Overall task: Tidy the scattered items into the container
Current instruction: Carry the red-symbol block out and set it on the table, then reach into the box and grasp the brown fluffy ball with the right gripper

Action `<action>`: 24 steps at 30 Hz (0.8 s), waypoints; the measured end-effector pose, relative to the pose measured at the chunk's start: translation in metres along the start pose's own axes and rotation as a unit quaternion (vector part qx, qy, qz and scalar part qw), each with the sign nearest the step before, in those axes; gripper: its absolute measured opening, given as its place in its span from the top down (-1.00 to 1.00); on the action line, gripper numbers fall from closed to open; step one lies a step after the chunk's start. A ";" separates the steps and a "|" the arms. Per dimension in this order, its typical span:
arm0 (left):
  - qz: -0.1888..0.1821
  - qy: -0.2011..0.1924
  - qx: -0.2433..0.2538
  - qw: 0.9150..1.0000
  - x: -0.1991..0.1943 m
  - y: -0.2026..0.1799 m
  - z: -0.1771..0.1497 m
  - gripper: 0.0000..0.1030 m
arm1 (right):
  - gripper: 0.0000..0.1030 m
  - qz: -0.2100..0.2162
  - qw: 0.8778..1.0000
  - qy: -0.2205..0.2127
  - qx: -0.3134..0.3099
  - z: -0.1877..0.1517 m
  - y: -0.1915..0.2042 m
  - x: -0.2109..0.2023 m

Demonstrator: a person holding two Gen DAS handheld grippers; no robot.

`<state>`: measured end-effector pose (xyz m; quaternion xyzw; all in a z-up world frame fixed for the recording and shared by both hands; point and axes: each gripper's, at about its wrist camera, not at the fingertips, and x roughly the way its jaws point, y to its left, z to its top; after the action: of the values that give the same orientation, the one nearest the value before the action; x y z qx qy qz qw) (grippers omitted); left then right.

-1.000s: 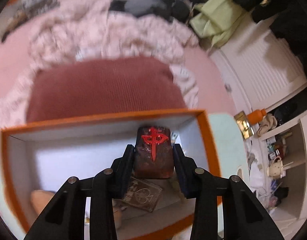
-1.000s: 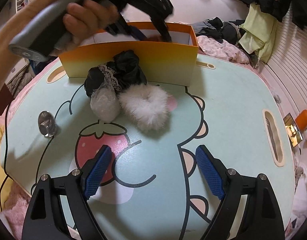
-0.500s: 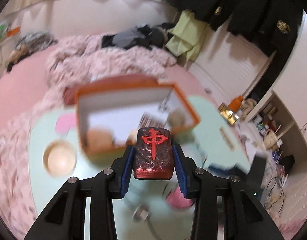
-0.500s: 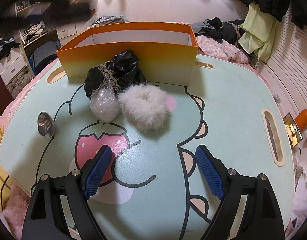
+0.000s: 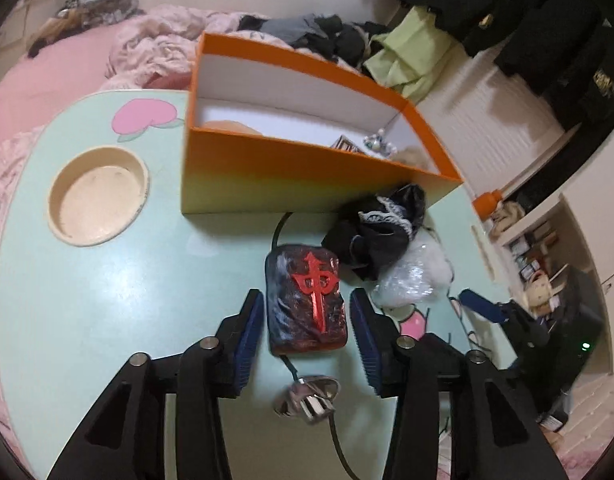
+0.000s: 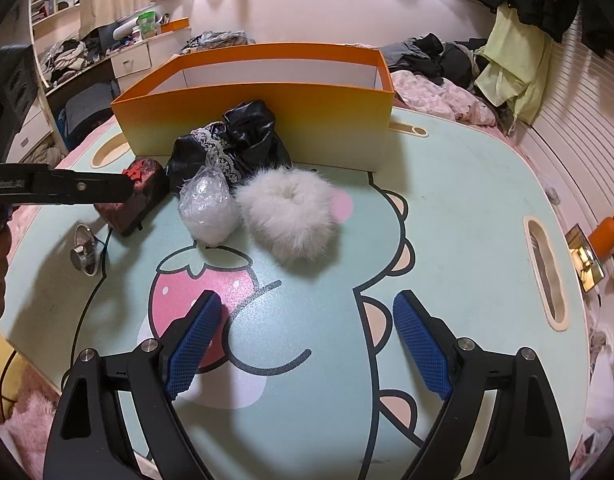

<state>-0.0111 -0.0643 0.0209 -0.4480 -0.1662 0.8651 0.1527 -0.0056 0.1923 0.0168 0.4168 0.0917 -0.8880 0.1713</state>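
Left tongs [image 5: 306, 326] have just been opening: the blue pads [image 5: 249, 330] now stand clear on both sides of the dark red mahjong-tile block [image 5: 306, 299], which sits between them on the table [image 5: 107, 300], outside the box. Right tongs [image 6: 303, 342] are spread wide with nothing between them, hovering over the pink strawberry print. Orange box [image 6: 259, 114] stands at the far side of the table, some small items visible inside from the left wrist view. Just in front of it: black lace-trimmed fabric bundle [image 6: 231, 142], clear plastic bag [image 6: 209, 204] and white fluffy scrunchie [image 6: 293, 212], all touching in one cluster. Small metal piece [image 5: 309, 398] on a black cord lies near the block.
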 end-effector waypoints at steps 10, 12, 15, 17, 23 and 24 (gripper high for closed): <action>0.062 0.038 0.153 0.986 -0.025 -0.026 -0.043 0.24 | -0.70 -0.002 1.000 -0.001 0.003 -0.001 -0.001 0.000; 0.060 0.053 0.158 0.984 -0.019 -0.025 -0.048 0.47 | -0.70 -0.002 1.000 -0.001 0.003 -0.001 -0.001 0.000; 0.053 0.050 0.152 0.986 -0.010 -0.025 -0.046 0.66 | -0.70 -0.003 1.000 -0.001 0.004 -0.001 -0.002 -0.001; 0.039 0.049 0.151 0.987 -0.006 -0.029 -0.042 0.71 | -0.70 -0.003 1.000 -0.001 0.004 -0.001 -0.002 -0.001; 0.046 0.024 0.155 0.987 0.005 -0.043 -0.037 0.72 | -0.70 -0.003 1.000 -0.001 0.004 -0.001 -0.002 -0.001; 0.047 0.019 0.152 0.987 0.006 -0.044 -0.038 0.68 | -0.70 -0.001 1.000 0.000 0.005 -0.001 -0.003 -0.002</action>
<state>0.0219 -0.0165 0.0149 -0.4430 -0.0092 0.8779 0.1815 -0.0052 0.1952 0.0177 0.4171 0.0877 -0.8888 0.1682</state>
